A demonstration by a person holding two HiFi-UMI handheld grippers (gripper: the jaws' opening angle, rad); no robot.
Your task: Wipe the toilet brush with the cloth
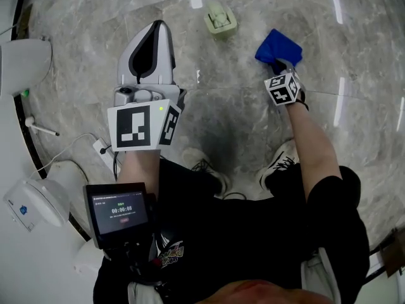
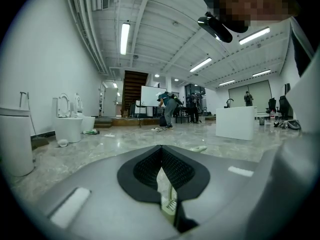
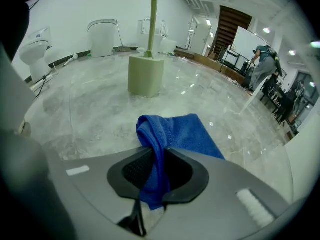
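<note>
The pale green toilet brush (image 1: 220, 19) stands in its square holder (image 3: 146, 75) on the marble floor, with its handle (image 3: 153, 4) rising out of frame. A blue cloth (image 1: 278, 47) lies bunched on the floor to the right of it. My right gripper (image 1: 278, 63) points steeply down and is shut on a fold of the cloth (image 3: 172, 134), which hangs between the pads at my right gripper (image 3: 157, 151). My left gripper (image 1: 159, 24) is held nearly level, left of the brush, with its tips together at my left gripper (image 2: 160, 149) and nothing in them.
White toilets (image 1: 22, 62) line the left wall, with a power strip and cable (image 1: 104, 147) on the floor beside them. The person's shoes (image 1: 278, 163) are below the grippers. A small screen (image 1: 118, 209) hangs at the chest. Far off are a white block (image 2: 235, 121) and people (image 2: 167, 109).
</note>
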